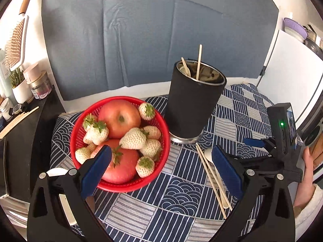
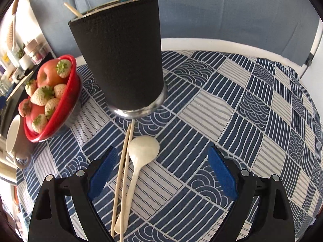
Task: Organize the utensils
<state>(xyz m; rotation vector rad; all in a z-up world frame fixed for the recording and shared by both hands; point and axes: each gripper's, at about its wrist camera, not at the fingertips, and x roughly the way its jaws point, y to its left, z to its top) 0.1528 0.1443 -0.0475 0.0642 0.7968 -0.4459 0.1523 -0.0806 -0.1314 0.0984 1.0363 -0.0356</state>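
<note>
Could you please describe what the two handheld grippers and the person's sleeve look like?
Both the left gripper and right gripper have black plastic frames with silver pivot bolts and ridged blue finger pads. The right one carries a green indicator light. The sleeve is white and fleecy.

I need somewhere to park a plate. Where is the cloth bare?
Bare: the patterned cloth right of the black cup, out to the white edge. Crowded: the red basket sits left of the cup, and the chopsticks and white spoon lie just before it.
</note>
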